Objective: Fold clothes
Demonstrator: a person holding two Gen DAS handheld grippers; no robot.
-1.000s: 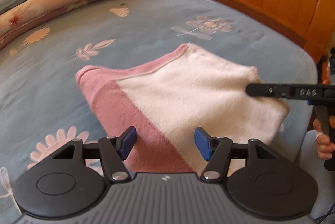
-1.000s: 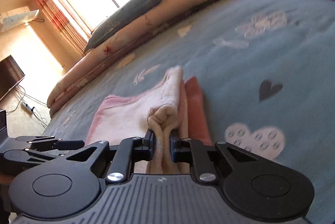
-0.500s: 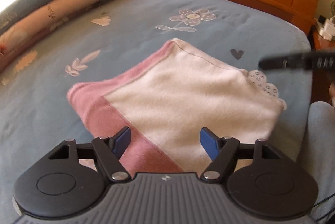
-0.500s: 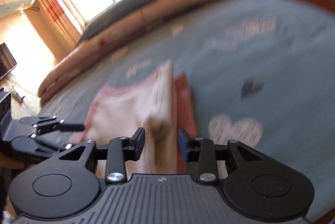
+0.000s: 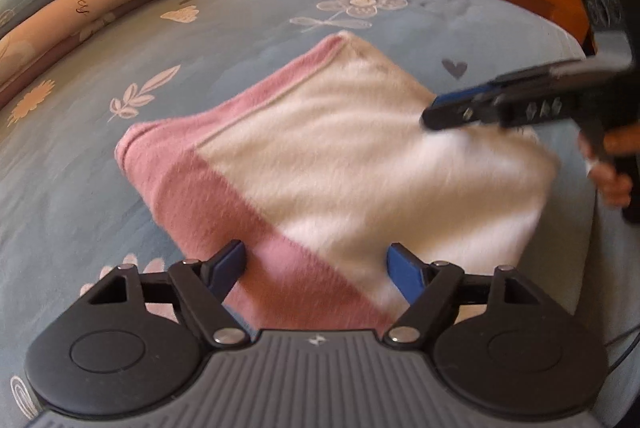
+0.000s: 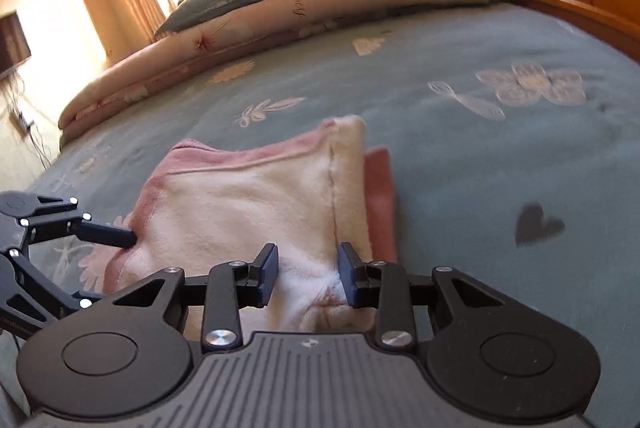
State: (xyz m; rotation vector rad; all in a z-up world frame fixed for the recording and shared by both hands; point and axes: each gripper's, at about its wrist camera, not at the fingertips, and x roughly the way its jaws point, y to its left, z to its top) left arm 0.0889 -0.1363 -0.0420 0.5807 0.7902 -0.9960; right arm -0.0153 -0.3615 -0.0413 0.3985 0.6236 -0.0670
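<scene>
Now the cream and pink garment (image 5: 340,163) lies on the blue flowered bed (image 5: 240,11) as a flat, layered, roughly square bundle, near the edge closest to the person. Both grippers are spread and hold nothing: the left gripper (image 5: 316,264) straddles the near pink band, the right gripper (image 6: 308,274) straddles a puckered corner. Whether another fold is due or this is the finished shape, I cannot tell. Either way, good handling means low, slow moves: the fleecy cloth looks soft and thick, so layers can slip and the puckered corner may spring open. A darker pink strip (image 6: 380,195) pokes out past the seamed cream edge, so the layers are not quite flush. Its surface is plush, cream in the middle, and pink along two borders.
</scene>
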